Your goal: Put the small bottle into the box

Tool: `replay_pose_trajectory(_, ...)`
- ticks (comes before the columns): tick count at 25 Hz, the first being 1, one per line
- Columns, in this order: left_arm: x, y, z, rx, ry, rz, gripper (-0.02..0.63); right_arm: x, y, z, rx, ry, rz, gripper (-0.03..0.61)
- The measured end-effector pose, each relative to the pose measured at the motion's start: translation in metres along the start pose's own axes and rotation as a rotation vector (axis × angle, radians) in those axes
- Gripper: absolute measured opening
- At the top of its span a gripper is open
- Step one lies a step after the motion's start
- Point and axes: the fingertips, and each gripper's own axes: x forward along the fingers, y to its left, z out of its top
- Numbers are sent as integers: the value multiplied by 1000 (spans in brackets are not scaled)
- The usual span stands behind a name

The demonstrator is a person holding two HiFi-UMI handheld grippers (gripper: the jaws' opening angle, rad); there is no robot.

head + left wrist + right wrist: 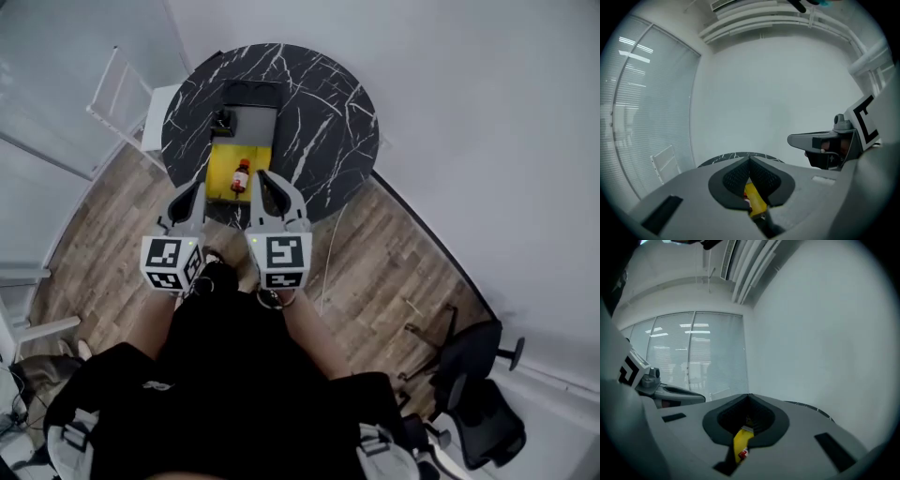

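Observation:
A small brown bottle (241, 176) with a red label lies on a flat yellow piece (221, 172) at the near side of the round black marble table (319, 112). Behind the yellow piece stands a grey open box (253, 123) with a dark flap. My left gripper (197, 186) hangs over the table's near edge, left of the bottle, jaws shut and empty. My right gripper (262, 174) sits just right of the bottle, also shut and empty. In the left gripper view the shut tips (749, 160) show yellow (755, 200) below them; the right gripper view (748, 396) shows the same yellow (740, 442).
A small black object (222, 120) lies left of the grey box. A white wire rack (117, 92) stands at the table's left. A black office chair (478, 380) is on the wooden floor at the right. The person's legs fill the foreground.

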Motion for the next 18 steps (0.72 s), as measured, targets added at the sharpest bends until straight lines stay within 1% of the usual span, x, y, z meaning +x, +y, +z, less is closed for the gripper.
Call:
replay_pose_trajectory(2,-7,-6,15,10,-45,7,0,-8,0,13,-19,-52,-4,-5)
replay_pose_trajectory(4,-15,-12,23,11,-82,19,0,-18,2,25,-27,-104,1,-5)
replay_pose_trajectory(7,-23,-21,28,5,-118,32,0,-29,3,37,-11,-130,27,-5)
replay_pose_trajectory(9,-24,-23,30,11,-121,33,0,-33,2,44,-32,-135,32,-5)
replay_pose_trajectory(13,-26,-30,36,88,-124,42,0,-43,-4,50,-65,-142,11,-5)
replay_pose_trajectory(18,-23,-34,36,70,-123,32,0,-47,-10,51,-53,-147,9,-5)
